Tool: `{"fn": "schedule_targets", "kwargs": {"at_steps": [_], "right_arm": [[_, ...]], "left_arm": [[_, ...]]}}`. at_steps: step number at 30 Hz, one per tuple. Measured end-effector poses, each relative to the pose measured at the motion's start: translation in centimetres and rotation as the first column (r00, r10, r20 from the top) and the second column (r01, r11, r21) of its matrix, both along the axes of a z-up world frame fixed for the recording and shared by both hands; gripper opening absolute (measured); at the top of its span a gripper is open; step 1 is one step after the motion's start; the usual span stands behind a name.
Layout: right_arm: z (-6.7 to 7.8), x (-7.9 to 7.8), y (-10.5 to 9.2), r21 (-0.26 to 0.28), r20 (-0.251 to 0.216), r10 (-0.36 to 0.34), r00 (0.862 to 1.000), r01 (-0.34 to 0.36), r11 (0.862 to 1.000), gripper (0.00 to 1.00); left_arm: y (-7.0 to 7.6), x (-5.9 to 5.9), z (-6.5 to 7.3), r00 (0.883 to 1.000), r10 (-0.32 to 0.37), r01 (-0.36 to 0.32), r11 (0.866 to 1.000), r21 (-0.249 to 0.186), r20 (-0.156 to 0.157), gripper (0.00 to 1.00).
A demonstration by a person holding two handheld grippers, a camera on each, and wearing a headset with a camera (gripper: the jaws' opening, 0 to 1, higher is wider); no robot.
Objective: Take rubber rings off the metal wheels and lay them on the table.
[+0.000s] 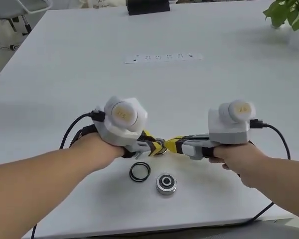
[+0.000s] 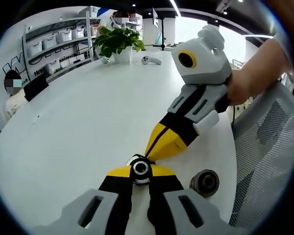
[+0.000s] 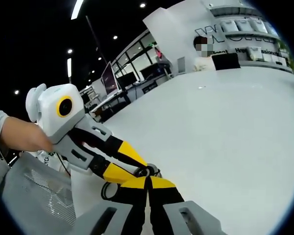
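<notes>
The metal wheel [image 2: 140, 169] is clamped by the left gripper [image 2: 139, 172] — its rubber ring [image 2: 135, 157], likely soft and stretchy, is pinched at the rim by the right gripper [image 3: 147, 179].

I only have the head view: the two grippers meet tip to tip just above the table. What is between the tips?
Observer: The left gripper view shows the left gripper shut on a metal wheel.
Operator: Is that wheel's rubber ring off yet?
Observer: Not yet. In the same view the right gripper appears to pinch a black ring at the wheel's rim, with the ring not yet free of the wheel.
</notes>
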State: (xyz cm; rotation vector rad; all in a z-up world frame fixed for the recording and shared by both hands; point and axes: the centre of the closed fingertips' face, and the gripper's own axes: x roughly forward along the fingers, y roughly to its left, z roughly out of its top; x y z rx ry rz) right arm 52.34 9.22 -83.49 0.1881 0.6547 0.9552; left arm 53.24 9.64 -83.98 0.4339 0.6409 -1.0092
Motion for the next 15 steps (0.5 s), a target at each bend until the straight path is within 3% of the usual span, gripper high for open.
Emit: {"fn": "schedule_targets", "kwargs": {"at_steps": [15], "right_arm": [[0.65,-0.12,0.60,0.072,-0.026,0.018,0.999,-0.016,0.997,0.00]], "left_arm": [[-0.03,-0.12,0.06,1.000,0.001,-0.001,1.000,-0.007,0.006,0.07]]}}
